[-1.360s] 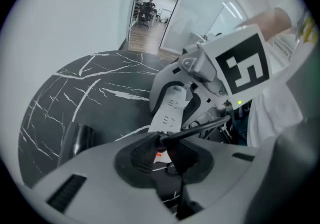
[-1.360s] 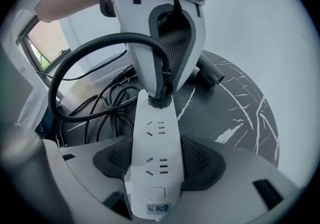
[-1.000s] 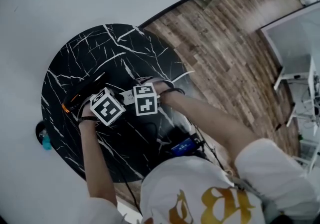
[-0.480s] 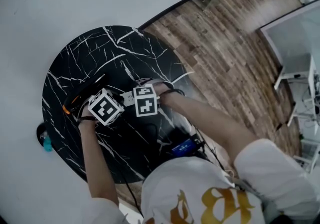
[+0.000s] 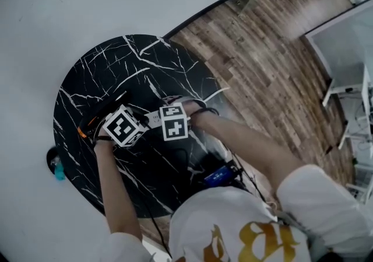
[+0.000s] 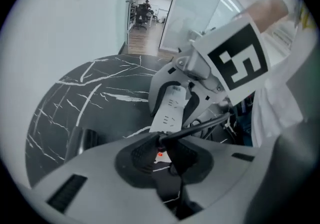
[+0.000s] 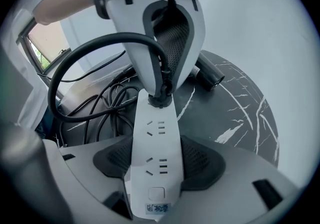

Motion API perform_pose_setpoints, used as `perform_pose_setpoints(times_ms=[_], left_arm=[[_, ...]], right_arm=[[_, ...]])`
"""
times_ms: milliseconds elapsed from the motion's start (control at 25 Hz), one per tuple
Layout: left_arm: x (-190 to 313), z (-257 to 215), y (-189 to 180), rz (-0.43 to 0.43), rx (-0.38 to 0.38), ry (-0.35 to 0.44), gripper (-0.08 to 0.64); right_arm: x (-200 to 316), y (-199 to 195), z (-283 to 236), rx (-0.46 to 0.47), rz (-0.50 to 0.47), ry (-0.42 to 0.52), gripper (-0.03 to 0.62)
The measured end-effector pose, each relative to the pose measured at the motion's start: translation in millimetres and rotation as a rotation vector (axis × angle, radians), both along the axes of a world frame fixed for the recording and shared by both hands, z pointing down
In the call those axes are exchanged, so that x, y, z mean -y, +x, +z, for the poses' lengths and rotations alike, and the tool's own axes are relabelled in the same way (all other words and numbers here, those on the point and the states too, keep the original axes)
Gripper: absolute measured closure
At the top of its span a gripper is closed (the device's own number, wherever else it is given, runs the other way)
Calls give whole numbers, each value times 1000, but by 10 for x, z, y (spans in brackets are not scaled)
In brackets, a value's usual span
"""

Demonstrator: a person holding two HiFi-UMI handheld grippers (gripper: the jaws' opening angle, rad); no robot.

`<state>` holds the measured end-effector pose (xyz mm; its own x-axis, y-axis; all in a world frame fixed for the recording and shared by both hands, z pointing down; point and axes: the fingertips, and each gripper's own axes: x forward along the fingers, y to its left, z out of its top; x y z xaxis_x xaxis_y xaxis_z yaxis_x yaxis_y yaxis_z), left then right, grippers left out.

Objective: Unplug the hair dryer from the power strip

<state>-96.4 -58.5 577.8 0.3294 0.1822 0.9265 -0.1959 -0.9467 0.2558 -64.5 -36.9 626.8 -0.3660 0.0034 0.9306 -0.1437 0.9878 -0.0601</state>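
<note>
Black hair dryer plug [image 7: 161, 100] sits in the white power strip [image 7: 155, 133] on the black marble counter [image 5: 116, 68]; left gripper [image 6: 166, 152] fingers clamp it; right gripper [image 7: 157, 162] fingers pin the strip; best pulled straight.

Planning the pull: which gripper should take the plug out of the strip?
Left gripper: its jaws are shut on the plug at the strip's far end. Right gripper clamps the strip, so it likely just braces.

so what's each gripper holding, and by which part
Right gripper: the power strip, by its sides near the switch end. Left gripper: the hair dryer's black plug, at the strip's far socket.
</note>
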Motion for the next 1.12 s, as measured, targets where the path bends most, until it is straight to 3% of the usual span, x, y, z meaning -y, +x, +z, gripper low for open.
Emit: perform_pose_setpoints(times_ms=[120,280,400,640,880,1120], left_arm=[[25,-39,27,-25,-53,-89,505],[-28,6,-19,-2,38,51,508],[-59,47,-60,9,93,74,511],[44,-37,16,-37,-48,-85,506],[-43,5,-39,9,71,97,511],[25,-5,-20,-51,-20,-46,508]], right_arm=[[-24,11,10,4,12,-5,324],[2,-2,10,5,9,-3,324],[-2,8,15,1,-1,2,324],[-3,-6,13,9,4,3,324],[-4,-3,9,9,1,4,324],[-10,-4,10,17,10,10,324]])
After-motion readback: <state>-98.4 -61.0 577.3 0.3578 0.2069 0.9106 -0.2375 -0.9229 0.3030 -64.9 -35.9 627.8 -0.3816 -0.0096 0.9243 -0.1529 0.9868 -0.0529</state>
